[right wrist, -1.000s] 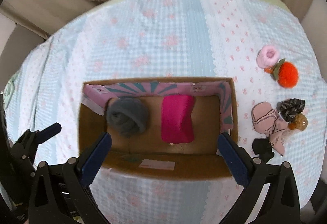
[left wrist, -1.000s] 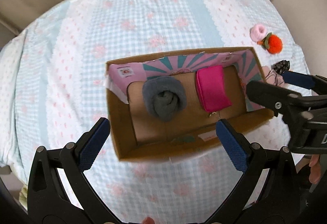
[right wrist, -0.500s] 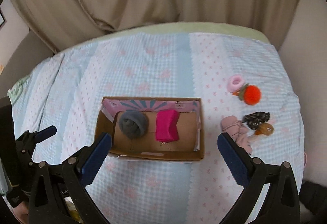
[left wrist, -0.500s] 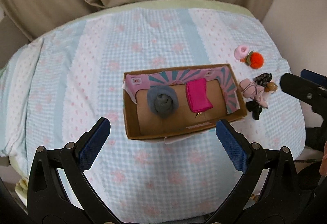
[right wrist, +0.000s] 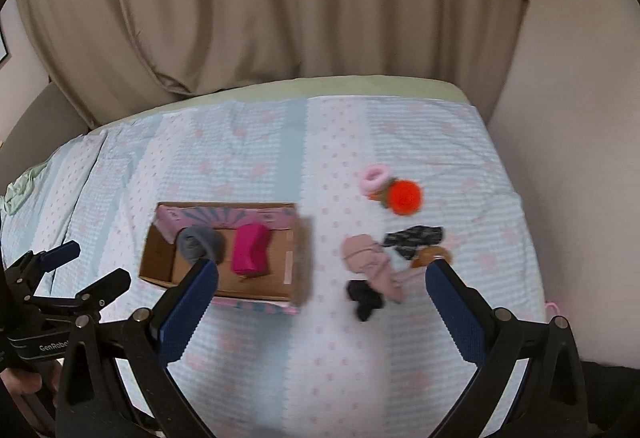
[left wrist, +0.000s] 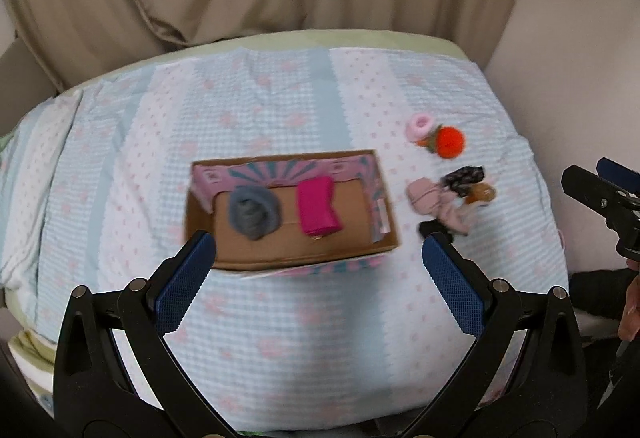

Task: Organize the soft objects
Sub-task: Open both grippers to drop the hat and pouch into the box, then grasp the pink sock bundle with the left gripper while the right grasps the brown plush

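Observation:
A cardboard box (left wrist: 208,206) (right wrist: 158,258) sits on the bed and holds a grey rolled sock (left wrist: 253,211) (right wrist: 198,243) and a magenta folded item (left wrist: 318,210) (right wrist: 250,253). To its right lie a pink sock (left wrist: 434,200) (right wrist: 370,264), a black patterned scrunchie (left wrist: 464,176) (right wrist: 414,238), a small black item (right wrist: 364,298), an amber item (left wrist: 482,194), a pink ring (left wrist: 420,126) (right wrist: 376,177) and an orange pompom (left wrist: 450,142) (right wrist: 405,197). My left gripper (left wrist: 320,280) is open and empty, high above the bed. My right gripper (right wrist: 322,302) is open and empty too.
The bed has a light blue and white cover with pink motifs (left wrist: 280,110). Beige curtains (right wrist: 280,6) hang behind it and a plain wall (right wrist: 568,158) runs along its right side. The bed's right edge is close to the loose items.
Both grippers have pulled back and up from the box, so the whole bed now shows. The right view has swung toward the loose items. Nothing was picked up.

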The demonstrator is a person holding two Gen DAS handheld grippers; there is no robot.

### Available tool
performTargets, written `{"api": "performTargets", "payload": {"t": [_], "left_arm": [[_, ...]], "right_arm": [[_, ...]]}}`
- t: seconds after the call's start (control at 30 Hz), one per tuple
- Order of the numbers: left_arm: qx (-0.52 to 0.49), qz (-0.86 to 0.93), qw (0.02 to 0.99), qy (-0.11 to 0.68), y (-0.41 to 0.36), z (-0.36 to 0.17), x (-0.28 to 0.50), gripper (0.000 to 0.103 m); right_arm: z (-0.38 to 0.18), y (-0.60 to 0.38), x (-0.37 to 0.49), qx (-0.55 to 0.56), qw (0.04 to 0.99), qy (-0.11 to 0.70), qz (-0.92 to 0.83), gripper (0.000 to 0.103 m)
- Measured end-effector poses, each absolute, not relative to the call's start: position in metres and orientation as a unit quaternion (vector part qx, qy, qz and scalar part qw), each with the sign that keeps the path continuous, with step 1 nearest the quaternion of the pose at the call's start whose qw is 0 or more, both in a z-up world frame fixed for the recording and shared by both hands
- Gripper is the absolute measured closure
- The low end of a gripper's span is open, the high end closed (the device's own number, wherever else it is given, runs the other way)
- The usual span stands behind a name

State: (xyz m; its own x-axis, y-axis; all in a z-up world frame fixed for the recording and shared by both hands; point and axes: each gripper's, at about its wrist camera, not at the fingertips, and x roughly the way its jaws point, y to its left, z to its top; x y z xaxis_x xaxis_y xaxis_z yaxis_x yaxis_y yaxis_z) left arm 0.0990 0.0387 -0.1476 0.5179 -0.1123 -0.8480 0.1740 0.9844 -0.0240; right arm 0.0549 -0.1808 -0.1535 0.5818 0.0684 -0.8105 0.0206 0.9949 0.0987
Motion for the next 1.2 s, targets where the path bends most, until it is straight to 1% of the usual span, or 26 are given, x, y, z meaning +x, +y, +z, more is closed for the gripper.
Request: {"api": "performTargets", "payload": {"t": [0.27,0.53,0.83,1.03,1.2], "left_arm": [[0.006,-0.086,0.869,0.488,-0.048,-0.155,0.098,0.0],[-0.031,-0.106,0.845,0.524,-0.13,-0.202,0.126,0.0],[-0.052,-0.094,0.808,0.58,-0.183,-0.299,0.187,0.001],[-0.036,-0.082,0.784,0.615,-0.204,-0.369,0.221,0.002],[-0.032,-0.066,0.771,0.633,-0.21,-0.415,0.236,0.003]], "right_arm": [[-0.166,-0.264,0.053,0.038,0.887,0.46,0.012,0.0],[-0.22,-0.334,0.074,0.034,0.869,0.493,0.021,0.0],[-0.307,-0.375,0.111,0.029,0.846,0.531,0.044,0.0],[-0.365,-0.38,0.141,0.025,0.837,0.543,0.065,0.0],[-0.409,-0.374,0.16,0.02,0.83,0.551,0.086,0.0]]}}
